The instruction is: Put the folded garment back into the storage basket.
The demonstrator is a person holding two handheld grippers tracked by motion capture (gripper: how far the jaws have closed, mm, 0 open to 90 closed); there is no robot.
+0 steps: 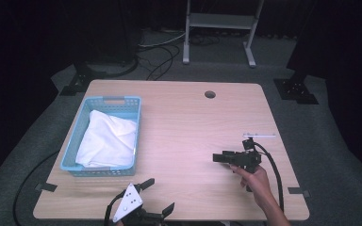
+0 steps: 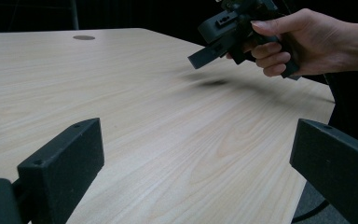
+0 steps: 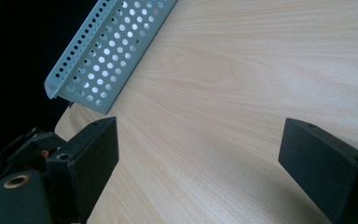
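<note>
a light wooden table (image 1: 179, 141) carried a pale blue perforated basket (image 1: 75, 141) near its left edge, the basket's near end not far from the near left corner. a white cloth (image 1: 107, 140) lay bunched inside the basket, filling most of it and rising about level with the rim.

the left gripper (image 1: 159, 197) sat at the near edge of the table, left of its middle, with a grey three-cornered plate on top and a cable trailing off the near side. its jaws stood wide apart with nothing between them; in the left gripper view they framed bare wood.

the right gripper (image 1: 218, 157) was held in the person's right hand (image 1: 254, 181) over the right half of the table, nearer the right edge than the middle, its jaws pointing left toward the basket. in the left gripper view it hung above the wood, tilted down a little, with its shadow on the surface beneath. its jaws were also spread, with only bare table between them in the right gripper view, where the basket's holed side wall (image 3: 107, 51) showed beyond, well apart from the jaws.

a thin white pen-like stick (image 1: 259, 135) lay near the right edge, just behind the right gripper. a round cable hole (image 1: 210, 94) sat near the far edge.
</note>
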